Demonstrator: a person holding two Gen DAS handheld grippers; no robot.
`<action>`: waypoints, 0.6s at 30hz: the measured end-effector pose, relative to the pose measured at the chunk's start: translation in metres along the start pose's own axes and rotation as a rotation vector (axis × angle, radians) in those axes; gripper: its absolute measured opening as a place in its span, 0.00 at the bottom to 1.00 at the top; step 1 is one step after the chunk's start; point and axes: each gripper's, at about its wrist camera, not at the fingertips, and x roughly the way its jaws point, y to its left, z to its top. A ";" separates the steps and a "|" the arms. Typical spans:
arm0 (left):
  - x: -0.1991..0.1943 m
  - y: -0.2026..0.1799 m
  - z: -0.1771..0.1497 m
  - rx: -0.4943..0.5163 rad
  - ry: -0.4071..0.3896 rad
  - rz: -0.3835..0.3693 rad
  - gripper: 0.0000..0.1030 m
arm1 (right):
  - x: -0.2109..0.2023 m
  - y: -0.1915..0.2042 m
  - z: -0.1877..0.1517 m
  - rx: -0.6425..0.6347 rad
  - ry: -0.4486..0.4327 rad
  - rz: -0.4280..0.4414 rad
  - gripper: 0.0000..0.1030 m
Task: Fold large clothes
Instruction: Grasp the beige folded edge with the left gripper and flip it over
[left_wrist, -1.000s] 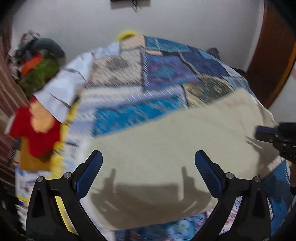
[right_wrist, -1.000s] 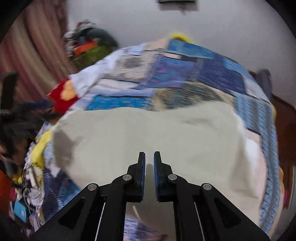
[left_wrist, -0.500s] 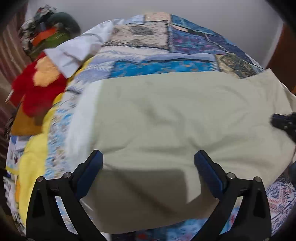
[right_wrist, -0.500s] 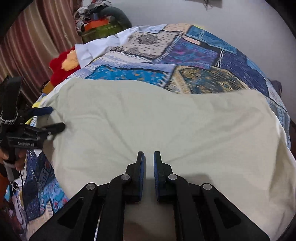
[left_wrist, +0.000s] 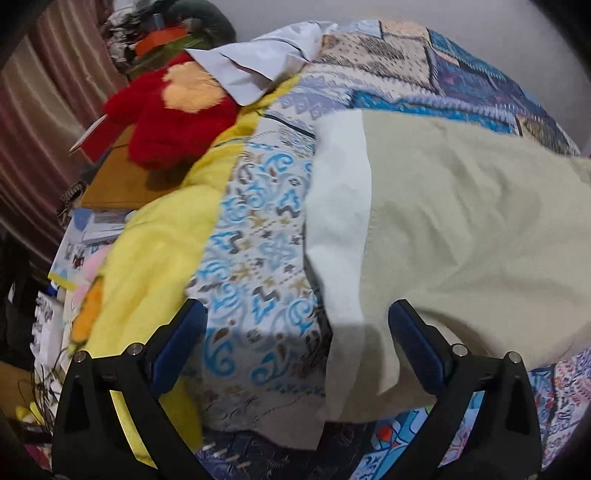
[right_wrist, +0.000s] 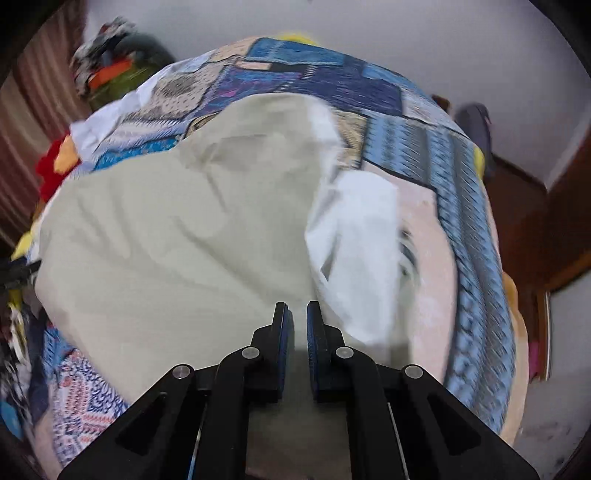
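A large beige cloth (left_wrist: 461, 221) lies spread across the bed, and a white band (left_wrist: 340, 206) runs along its left end. My left gripper (left_wrist: 295, 310) hangs open over that left end, the white band's lower corner lying between its wide-set fingers without touching them. In the right wrist view the same beige cloth (right_wrist: 166, 240) fills the middle, with a rumpled white part (right_wrist: 354, 236) at its right end. My right gripper (right_wrist: 298, 308) is shut just above the cloth beside that white part, with nothing seen between its pads.
The bed carries a blue patchwork quilt (left_wrist: 258, 240) (right_wrist: 424, 147). A red plush toy (left_wrist: 166, 122), a yellow fabric (left_wrist: 147, 258) and a white sheet (left_wrist: 258, 62) lie at the bed's left side. A wooden door (right_wrist: 554, 221) stands on the right.
The left gripper has swung left and down to the cloth's left end. The right gripper has shifted to the cloth's right end, where white fabric now shows. Neither gripper's opening changed.
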 end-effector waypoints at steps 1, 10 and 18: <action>-0.007 0.003 0.000 -0.026 -0.012 -0.011 0.98 | -0.004 -0.001 -0.001 0.001 -0.004 -0.003 0.05; -0.059 0.013 -0.008 -0.290 -0.092 -0.276 0.98 | -0.061 0.061 0.016 -0.108 -0.167 0.012 0.05; -0.024 -0.011 -0.045 -0.484 0.107 -0.571 0.98 | -0.039 0.146 0.023 -0.220 -0.136 0.140 0.05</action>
